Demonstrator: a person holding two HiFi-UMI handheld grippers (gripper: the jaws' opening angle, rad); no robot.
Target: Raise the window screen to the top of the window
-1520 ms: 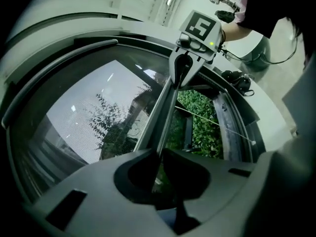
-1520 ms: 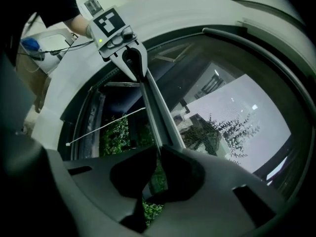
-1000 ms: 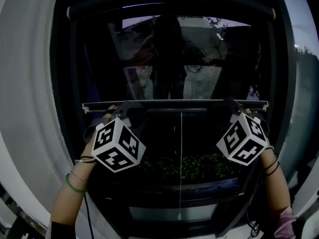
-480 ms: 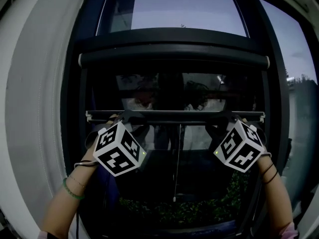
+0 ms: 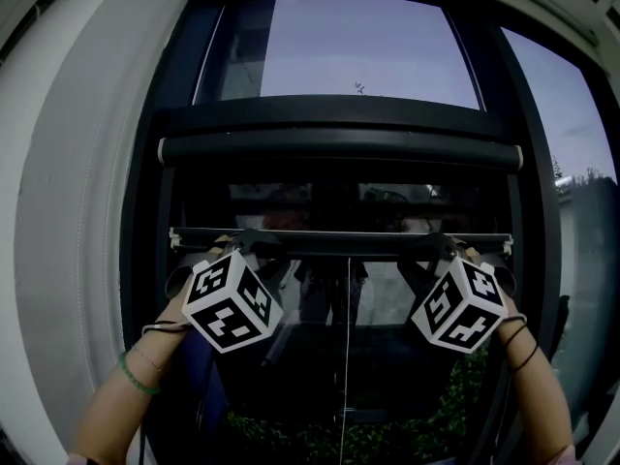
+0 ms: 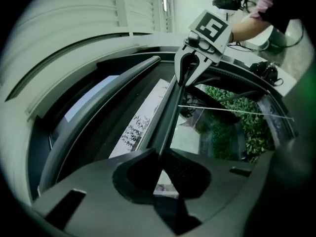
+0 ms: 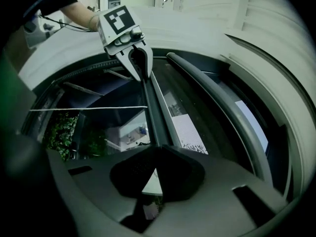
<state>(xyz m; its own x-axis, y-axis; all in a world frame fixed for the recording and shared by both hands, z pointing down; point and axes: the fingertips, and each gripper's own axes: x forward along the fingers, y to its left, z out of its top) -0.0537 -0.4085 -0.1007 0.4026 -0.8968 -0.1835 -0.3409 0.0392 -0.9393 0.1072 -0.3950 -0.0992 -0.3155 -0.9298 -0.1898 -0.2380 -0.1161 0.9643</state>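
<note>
The left tongs (image 5: pixel 246 240) and right tongs (image 5: pixel 442 244) are each clamped tight on the window screen's bottom bar (image 5: pixel 339 242), one near each side edge of the window frame (image 5: pixel 145 260). The bar sits higher than a moment ago, closer under the roller tube (image 5: pixel 339 149) at the top edge, with less screen showing between them. The pull cord (image 5: pixel 347 337) hangs from mid-bar.
</note>
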